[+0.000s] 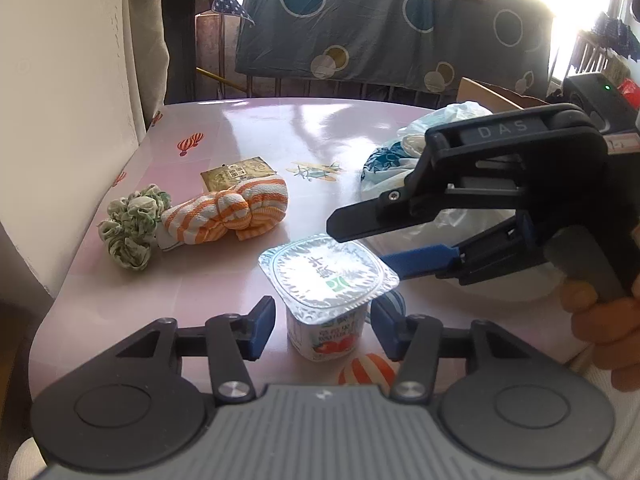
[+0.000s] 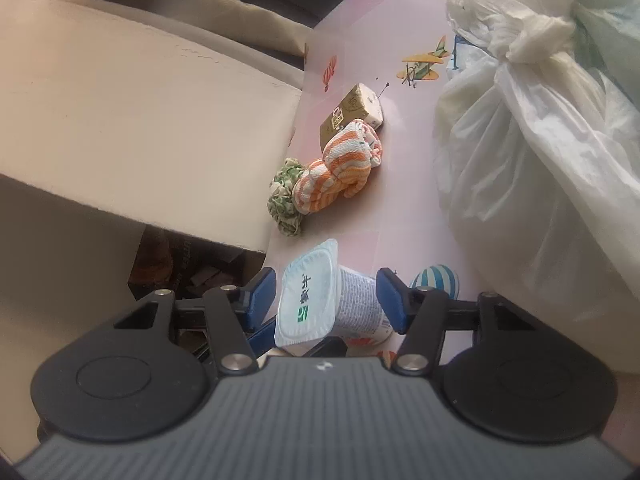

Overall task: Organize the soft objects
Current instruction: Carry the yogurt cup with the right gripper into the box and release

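Note:
A foil-lidded yogurt cup (image 1: 326,300) stands on the pink table (image 1: 256,128) near its front edge. My left gripper (image 1: 323,326) is open, with a blue pad on each side of the cup and a gap at both. My right gripper (image 1: 360,248) comes in from the right, turned on its side, open around the cup's rim. In the right wrist view the cup (image 2: 320,304) sits between the open right gripper's (image 2: 326,300) fingers. An orange-and-white striped knotted cloth (image 1: 232,210) and a green-and-white scrunchie (image 1: 130,230) lie at the left; both show in the right wrist view, cloth (image 2: 340,170) and scrunchie (image 2: 285,200).
A small gold box (image 1: 236,172) lies behind the cloth. A large tied white plastic bag (image 2: 540,152) fills the table's right side. A cream chair back (image 2: 140,128) stands against the left table edge. A patterned blue sheet (image 1: 392,20) hangs behind the table.

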Demonstrator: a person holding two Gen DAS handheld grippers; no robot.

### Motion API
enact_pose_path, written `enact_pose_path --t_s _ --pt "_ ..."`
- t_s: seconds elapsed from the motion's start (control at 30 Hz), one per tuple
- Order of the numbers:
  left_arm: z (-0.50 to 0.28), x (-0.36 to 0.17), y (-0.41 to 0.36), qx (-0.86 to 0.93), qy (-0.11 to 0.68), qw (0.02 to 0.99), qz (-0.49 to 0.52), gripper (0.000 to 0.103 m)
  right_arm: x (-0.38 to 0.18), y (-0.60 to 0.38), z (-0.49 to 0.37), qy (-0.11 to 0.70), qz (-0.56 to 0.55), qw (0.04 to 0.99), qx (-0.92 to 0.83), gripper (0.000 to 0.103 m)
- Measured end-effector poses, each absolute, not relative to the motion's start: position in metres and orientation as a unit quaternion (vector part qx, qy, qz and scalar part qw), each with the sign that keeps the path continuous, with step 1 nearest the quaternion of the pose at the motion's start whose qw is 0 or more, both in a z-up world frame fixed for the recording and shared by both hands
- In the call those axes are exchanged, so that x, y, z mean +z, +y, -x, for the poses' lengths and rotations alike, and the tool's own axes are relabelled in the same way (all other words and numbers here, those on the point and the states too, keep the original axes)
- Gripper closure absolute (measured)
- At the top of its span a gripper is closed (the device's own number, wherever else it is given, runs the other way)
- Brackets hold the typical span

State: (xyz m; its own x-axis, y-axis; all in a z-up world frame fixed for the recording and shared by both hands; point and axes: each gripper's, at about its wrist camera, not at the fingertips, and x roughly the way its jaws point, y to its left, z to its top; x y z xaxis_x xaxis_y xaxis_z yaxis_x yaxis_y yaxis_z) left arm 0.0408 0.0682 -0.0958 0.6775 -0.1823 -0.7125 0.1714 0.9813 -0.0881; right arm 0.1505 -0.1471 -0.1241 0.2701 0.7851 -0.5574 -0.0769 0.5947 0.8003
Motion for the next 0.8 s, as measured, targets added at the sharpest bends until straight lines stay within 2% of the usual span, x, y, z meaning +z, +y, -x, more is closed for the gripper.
enact_pose_path --t_s 0.07,0.13,0.47,0.67,0.8 --pt "-0.045 -0.097 0.069 -0.093 0.389 0.916 0.017 0.05 -0.131 -0.142 -0.154 0.533 -0.345 0.714 0.294 0.068" --pt "-0.047 -0.094 0.067 -0.083 0.386 0.919 0.015 0.054 -0.135 -0.137 -0.154 0.539 -0.345 0.711 0.292 0.073" --pt "-0.037 -0.046 0.04 -0.112 0.341 0.933 -0.012 0.055 -0.091 -0.157 -0.14 0.505 -0.343 0.731 0.303 0.075" --pt "-0.045 0.014 -0.021 -0.175 0.276 0.944 -0.053 0.055 -0.024 -0.228 -0.13 0.433 -0.371 0.767 0.294 0.075" --pt "-0.059 0.043 -0.075 -0.235 0.273 0.932 -0.035 0.055 0.018 -0.297 -0.116 0.379 -0.382 0.798 0.271 0.074"
